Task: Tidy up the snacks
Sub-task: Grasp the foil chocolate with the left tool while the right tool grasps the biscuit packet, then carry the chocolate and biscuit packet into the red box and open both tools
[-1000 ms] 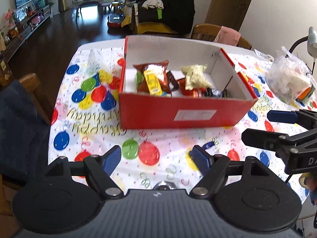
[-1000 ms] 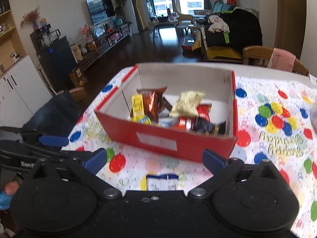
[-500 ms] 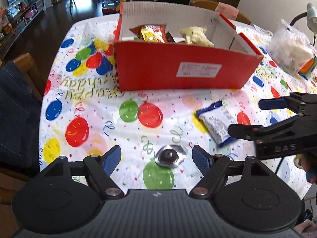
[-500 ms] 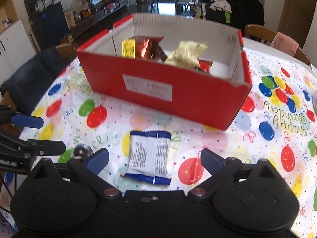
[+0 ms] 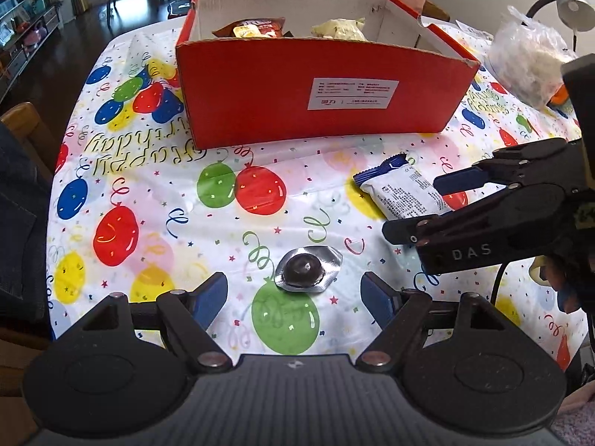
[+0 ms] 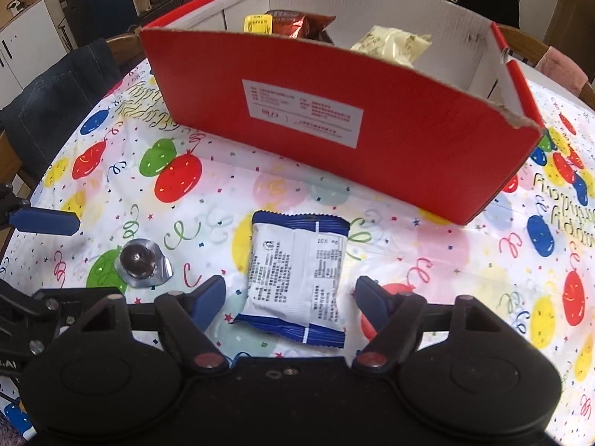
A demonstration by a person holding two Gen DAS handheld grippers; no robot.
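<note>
Snacks are what I'm sorting, and two lie loose on the desk in front of me, outside the red cardboard box (image 5: 319, 93).

Through my left wrist camera: my left gripper (image 5: 293, 293) is spread wide and holds nothing. Just ahead of it, almost centred between the fingers (image 5: 208, 297), sits a foil-cupped chocolate (image 5: 308, 268), a dark glossy dome in a crinkled silver rim, low and round with no long axis to speak of. Ahead and to the right lies the blue-and-white packet (image 5: 403, 191); my right gripper (image 5: 427, 206) is over its near end. The box stands well beyond both, its corrugated wall upright, with packets showing above the rim.

Through my right wrist camera: my right gripper (image 6: 290, 297) is also wide open and empty. The packet (image 6: 297, 275) lies flat between the fingers (image 6: 373, 303), its long axis running straight away from me toward the box (image 6: 334, 126). It is a smooth, slightly puffed film pillow with crimped blue ends. The chocolate (image 6: 140, 262) is off to the left, nearer my left hand.

I judge each hand should take the snack straight before it.
</note>
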